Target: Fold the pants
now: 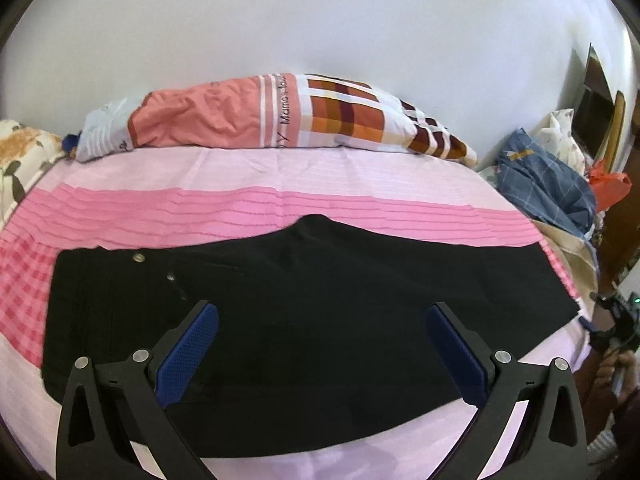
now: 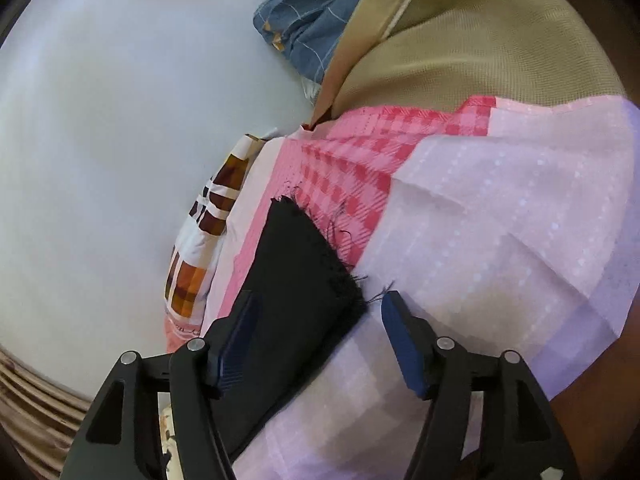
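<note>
Black pants (image 1: 304, 320) lying limp, soft across the bed (image 1: 240, 176); left gripper (image 1: 320, 356) wide, right gripper (image 2: 316, 332) wide astride the frayed hem (image 2: 320, 240) — best gripped there.

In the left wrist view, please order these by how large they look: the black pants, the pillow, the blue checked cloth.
1. black pants, though nearest the camera
2. pillow
3. blue checked cloth

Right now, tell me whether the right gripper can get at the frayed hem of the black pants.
Probably yes. The right gripper is open and tilted, with the frayed hem of the black pants just ahead between its fingers, lying flat on the pink bedsheet. Nothing covers it.
</note>
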